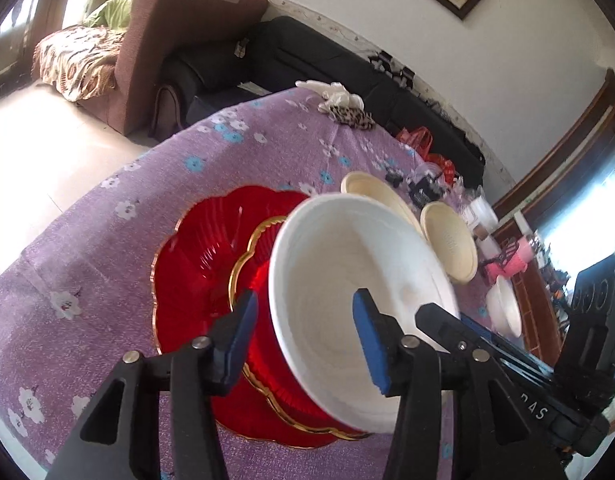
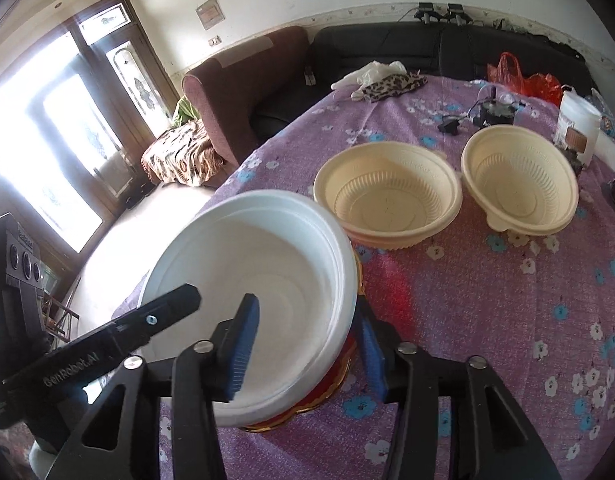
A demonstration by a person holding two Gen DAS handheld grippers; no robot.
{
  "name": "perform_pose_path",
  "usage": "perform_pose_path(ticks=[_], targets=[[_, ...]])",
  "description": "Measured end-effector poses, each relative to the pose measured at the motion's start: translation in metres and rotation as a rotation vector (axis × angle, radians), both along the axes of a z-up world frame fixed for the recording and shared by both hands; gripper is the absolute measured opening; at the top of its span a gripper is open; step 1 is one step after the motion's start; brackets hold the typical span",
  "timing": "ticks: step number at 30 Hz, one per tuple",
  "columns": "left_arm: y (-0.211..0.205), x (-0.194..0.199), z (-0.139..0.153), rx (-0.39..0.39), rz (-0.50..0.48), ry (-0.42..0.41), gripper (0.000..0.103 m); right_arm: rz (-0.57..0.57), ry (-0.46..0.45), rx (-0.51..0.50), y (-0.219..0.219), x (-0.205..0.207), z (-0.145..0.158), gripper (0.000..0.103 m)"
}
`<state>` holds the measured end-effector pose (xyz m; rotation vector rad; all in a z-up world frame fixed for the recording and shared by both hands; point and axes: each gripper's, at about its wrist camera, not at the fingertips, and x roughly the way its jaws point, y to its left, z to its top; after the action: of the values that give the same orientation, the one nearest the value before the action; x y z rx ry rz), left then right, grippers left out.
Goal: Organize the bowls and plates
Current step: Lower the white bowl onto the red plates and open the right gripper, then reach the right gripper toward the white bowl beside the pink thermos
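Now both grippers straddle the white bowl's (image 1: 359,280) rim: left gripper (image 1: 307,336) at its 9 o'clock, right gripper (image 2: 307,344) at 3; whether either pinches it, I cannot tell.

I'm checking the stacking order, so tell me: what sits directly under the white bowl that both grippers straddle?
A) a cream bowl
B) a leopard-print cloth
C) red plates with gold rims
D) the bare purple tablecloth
C: the white bowl is over the stacked red plates, whose gold rims show beneath it in both wrist views; the cream bowls stand apart, farther back on the tablecloth.
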<state>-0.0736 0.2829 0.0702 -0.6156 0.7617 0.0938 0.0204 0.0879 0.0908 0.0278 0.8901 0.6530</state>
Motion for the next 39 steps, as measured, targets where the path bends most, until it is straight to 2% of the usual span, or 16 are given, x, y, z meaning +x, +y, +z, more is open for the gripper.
perform_pose_path(ticks=[2,6,8,14,18,22,27,35,39], targets=[[0.006,-0.006,0.004,-0.004,0.026,-0.013,0.05,-0.013,-0.007,0.011,-0.005,0.0,0.003,0.066],[0.018,-0.018,0.01,-0.005,0.101,-0.041,0.062,-0.047,-0.001,0.044,-0.021,0.001,0.007,0.066],[0.021,-0.021,0.012,-0.003,0.112,-0.042,0.065,-0.065,0.0,0.057,-0.031,0.001,0.008,0.066],[0.022,-0.031,0.018,0.017,0.146,-0.058,0.066,-0.127,0.006,0.085,-0.071,-0.006,0.006,0.067],[0.011,-0.033,0.023,0.043,0.134,-0.065,0.069,-0.182,0.03,0.096,-0.102,-0.007,-0.004,0.07],[-0.017,-0.029,0.031,0.096,0.071,-0.071,0.07,-0.232,0.069,0.106,-0.134,-0.006,-0.02,0.07],[-0.054,-0.022,0.037,0.17,-0.01,-0.081,0.075,-0.29,0.123,0.13,-0.169,0.0,-0.038,0.07],[-0.137,-0.005,0.033,0.255,-0.252,-0.083,0.076,-0.362,0.149,0.156,-0.207,0.014,-0.05,0.07],[-0.174,0.002,0.022,0.313,-0.339,-0.064,0.078,-0.381,0.168,0.166,-0.218,0.019,-0.059,0.07]])
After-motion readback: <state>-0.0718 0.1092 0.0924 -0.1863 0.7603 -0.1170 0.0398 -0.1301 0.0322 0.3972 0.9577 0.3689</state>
